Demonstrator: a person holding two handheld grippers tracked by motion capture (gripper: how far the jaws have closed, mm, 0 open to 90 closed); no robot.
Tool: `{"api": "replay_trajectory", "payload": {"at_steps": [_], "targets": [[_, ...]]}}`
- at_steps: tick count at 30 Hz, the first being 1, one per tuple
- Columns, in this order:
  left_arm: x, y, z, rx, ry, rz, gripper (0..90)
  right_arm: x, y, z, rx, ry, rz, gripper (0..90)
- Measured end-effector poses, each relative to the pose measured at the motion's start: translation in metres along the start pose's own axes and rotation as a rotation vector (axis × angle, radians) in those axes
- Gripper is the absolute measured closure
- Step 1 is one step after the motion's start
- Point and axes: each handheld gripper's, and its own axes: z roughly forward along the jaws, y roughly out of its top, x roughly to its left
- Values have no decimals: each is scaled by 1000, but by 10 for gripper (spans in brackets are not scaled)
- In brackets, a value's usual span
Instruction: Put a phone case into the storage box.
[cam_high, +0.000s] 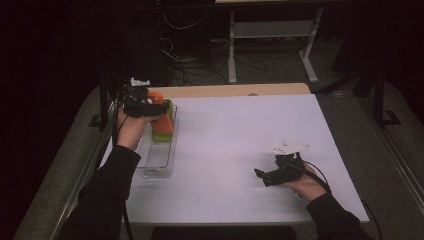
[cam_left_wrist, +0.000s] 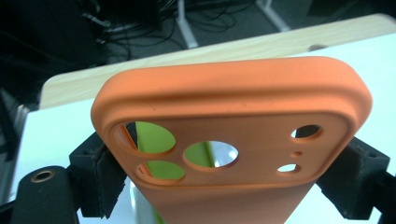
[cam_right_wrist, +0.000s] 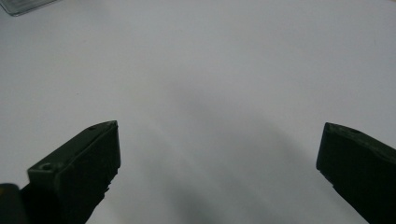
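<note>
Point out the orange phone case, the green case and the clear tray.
orange phone case (cam_left_wrist: 243, 93), left gripper view, upper rim.
green case (cam_high: 161, 135), high view, lower edge.
clear tray (cam_high: 159, 162), high view, bare near end.

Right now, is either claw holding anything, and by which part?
The left claw holds an orange phone case by its two side edges, near the camera cutouts. The right claw stands open over the white table, holding nothing.

Right gripper (cam_right_wrist: 219, 168) jaws wide apart, nothing between, over white table (cam_right_wrist: 210, 70)

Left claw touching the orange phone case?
Touching. Left gripper view: the left claw has both pads pressed against the side edges of the orange phone case.
</note>
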Motion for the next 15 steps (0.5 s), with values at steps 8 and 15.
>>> {"api": "replay_trajectory", "payload": {"at_steps": [8, 15], "targets": [[2, -13, 12, 39, 50, -23, 138, 0, 0, -1, 0, -2, 11, 0], [3, -24, 18, 77, 66, -17, 139, -1, 0, -1, -2, -9, 9, 0]]}}
